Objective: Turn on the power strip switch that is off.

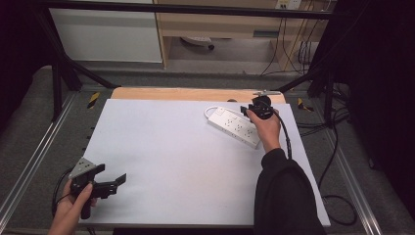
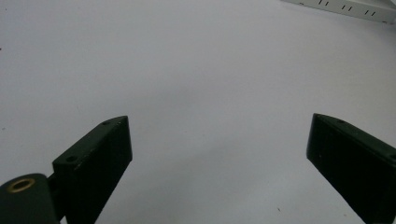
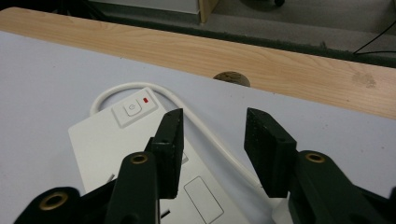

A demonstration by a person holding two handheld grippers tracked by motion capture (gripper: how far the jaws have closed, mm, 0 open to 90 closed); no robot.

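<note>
The right gripper (image 3: 212, 154) has matte black, blocky jaws, half apart over the white power strip (image 1: 234, 127); the thin white cable (image 3: 205, 133) runs between them, but the pads do not press on it. The strip is smooth plastic, rectangular, with a red light (image 3: 146, 100), and lies at the far right of the pale table sheet (image 1: 171, 156). The left gripper (image 2: 219, 154) stands wide apart over bare sheet. The strip's lower end is cut off behind the jaws.

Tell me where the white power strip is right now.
In the high view the power strip lies toward the far right of the white table, near its wooden edge, with the right gripper just above its right side.
</note>
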